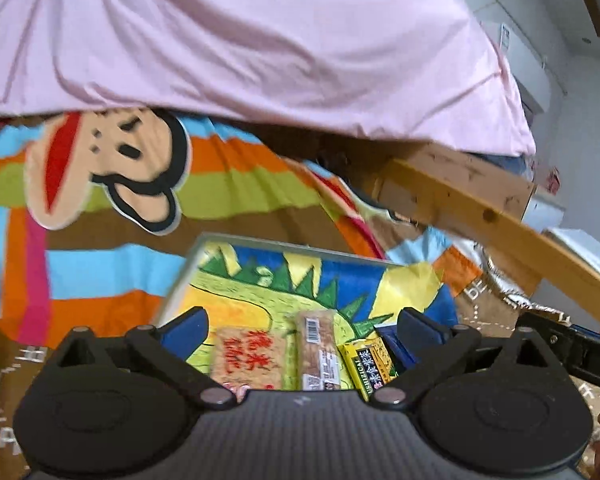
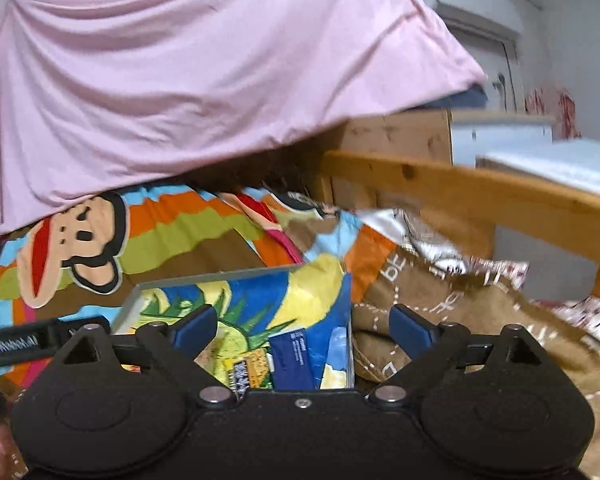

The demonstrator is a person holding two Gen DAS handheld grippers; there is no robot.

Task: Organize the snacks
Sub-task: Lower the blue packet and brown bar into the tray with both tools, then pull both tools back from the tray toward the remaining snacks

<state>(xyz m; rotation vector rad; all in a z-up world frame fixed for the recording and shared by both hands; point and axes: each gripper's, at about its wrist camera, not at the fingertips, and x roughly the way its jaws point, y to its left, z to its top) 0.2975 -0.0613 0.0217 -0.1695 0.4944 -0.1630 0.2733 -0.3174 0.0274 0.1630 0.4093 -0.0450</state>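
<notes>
Snacks lie together in a colourful box (image 1: pixel 260 268) printed with green spikes on blue and yellow, which sits on a bed covered by a striped blanket (image 1: pixel 100 272) with a cartoon monkey face. In the left wrist view the left gripper (image 1: pixel 300 330) hovers over the box with its blue fingers spread wide and nothing between them; under it, from 9 o'clock to 3 o'clock, lie a flat cracker pack (image 1: pixel 250 358) with red lettering, a long clear-wrapped bar (image 1: pixel 318 350) with a barcode, and a yellow-green packet (image 1: pixel 370 362), each just beside the next. In the right wrist view the right gripper (image 2: pixel 302 326) is likewise spread and holding nothing, poised above the box's right end, where a dark blue packet (image 2: pixel 292 358) stands against the wall beside the yellow-green one. A pink sheet (image 2: pixel 180 80) hangs across 12 o'clock, a wooden bed rail (image 2: pixel 460 184) runs toward 3 o'clock, and a brown patterned cloth (image 2: pixel 480 320) lies at 4 o'clock, touching the box.
</notes>
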